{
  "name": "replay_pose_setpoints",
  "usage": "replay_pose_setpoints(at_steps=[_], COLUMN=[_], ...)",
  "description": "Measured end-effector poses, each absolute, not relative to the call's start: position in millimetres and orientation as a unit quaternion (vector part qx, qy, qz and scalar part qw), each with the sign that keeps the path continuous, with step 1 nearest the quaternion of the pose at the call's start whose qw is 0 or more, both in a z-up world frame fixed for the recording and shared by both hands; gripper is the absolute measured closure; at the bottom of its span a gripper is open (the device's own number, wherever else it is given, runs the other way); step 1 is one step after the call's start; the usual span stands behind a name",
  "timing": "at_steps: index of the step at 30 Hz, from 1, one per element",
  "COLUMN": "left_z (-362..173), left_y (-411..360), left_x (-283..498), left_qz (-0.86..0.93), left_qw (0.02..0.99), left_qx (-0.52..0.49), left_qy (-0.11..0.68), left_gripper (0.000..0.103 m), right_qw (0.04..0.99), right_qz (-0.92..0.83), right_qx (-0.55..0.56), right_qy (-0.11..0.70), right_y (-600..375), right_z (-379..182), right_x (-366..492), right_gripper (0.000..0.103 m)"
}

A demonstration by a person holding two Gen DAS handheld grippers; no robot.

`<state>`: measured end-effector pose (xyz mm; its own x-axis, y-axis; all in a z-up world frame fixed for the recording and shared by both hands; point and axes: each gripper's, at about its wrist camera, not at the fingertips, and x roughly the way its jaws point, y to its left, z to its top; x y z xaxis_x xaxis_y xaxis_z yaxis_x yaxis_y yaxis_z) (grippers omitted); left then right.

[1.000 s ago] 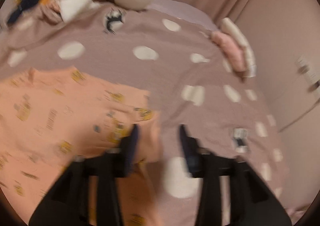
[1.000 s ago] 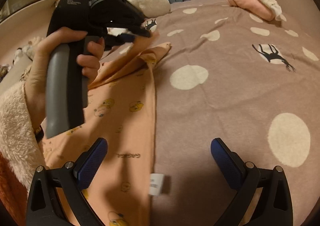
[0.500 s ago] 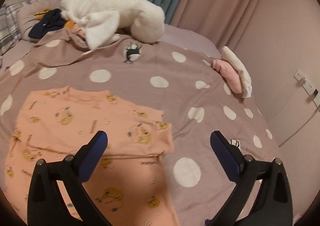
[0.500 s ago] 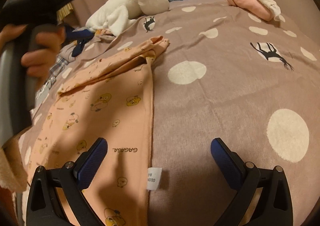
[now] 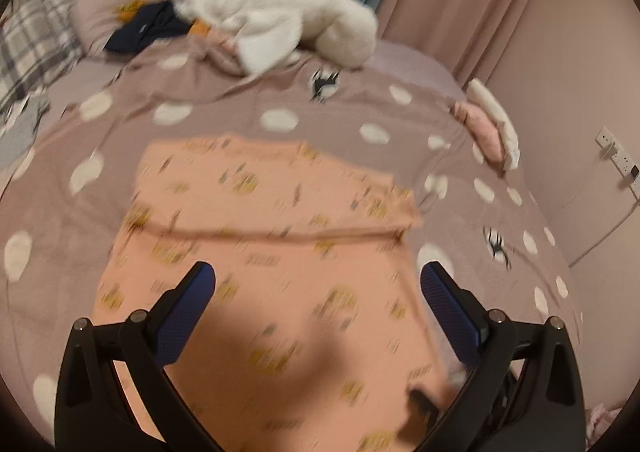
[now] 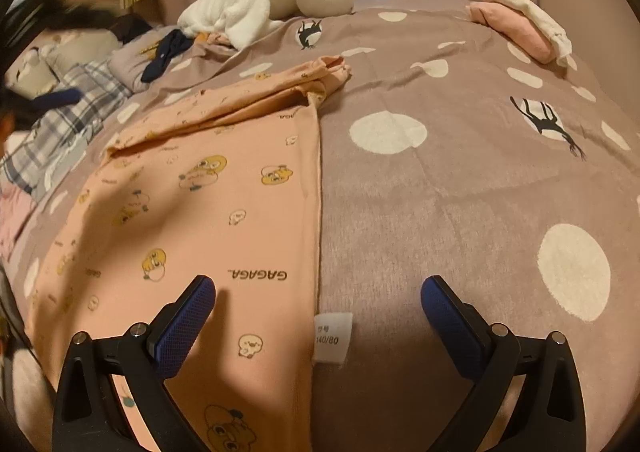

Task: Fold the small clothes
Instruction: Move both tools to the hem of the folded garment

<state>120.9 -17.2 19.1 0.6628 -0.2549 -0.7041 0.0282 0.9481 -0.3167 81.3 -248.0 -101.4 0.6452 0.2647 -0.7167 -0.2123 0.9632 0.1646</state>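
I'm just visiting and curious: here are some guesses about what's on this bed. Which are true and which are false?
1. The peach garment lies on a spotted bedspread. True.
2. The right gripper is clamped on the garment. False: its jaws stand wide open, with nothing pinched between them.
3. A white size tag sticks out at the garment's edge. True.
4. The pink and white folded clothes sit on top of the peach garment. False: they lie apart from it, at the far edge of the bed.
5. The left gripper is open above the garment. True.
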Motion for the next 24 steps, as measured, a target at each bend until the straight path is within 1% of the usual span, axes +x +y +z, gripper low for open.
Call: replay_pose_setpoints(at_steps=[2, 7, 11, 13, 16, 20, 24], left_z=[14.9, 12.7, 2.5, -3.9, -8.4, -6.2, -11.5], left_y=[4.6, 60.0, 91.5, 101.9, 115.9, 131.3, 148.9], left_x=[105.4, 66.5, 35.0, 21.0, 4.7, -14.2, -27.9], left_qz=[-0.069, -0.013, 0.031, 0.033, 0.041, 0.049, 0.039], left_qw=[0.892, 0.897, 0.898, 0.893, 0.889, 0.895, 0.89], left_qx=[-0.163, -0.194, -0.192, -0.19, -0.175, -0.139, -0.137], left_qy=[0.416, 0.397, 0.396, 0.407, 0.421, 0.421, 0.433], left_gripper=[0.0, 0.0, 0.0, 0.0, 0.0, 0.0, 0.0], right_qw=[0.907, 0.909, 0.909, 0.907, 0.902, 0.886, 0.876], right_qz=[0.129, 0.116, 0.11, 0.119, 0.137, 0.157, 0.139], right_qx=[0.024, 0.004, 0.002, 0.01, 0.052, 0.107, 0.092], right_qy=[0.401, 0.401, 0.401, 0.404, 0.407, 0.424, 0.452], right_y=[-245.4, -239.9, -236.9, -236.9, -241.8, -247.3, -243.5], right_z=[-101.7, -104.6, -104.3, -102.4, -98.4, -83.9, -77.9], right_x=[80.4, 79.4, 75.5, 69.7, 53.8, 42.9, 27.9], right_gripper=[0.0, 0.0, 0.0, 0.0, 0.0, 0.0, 0.0])
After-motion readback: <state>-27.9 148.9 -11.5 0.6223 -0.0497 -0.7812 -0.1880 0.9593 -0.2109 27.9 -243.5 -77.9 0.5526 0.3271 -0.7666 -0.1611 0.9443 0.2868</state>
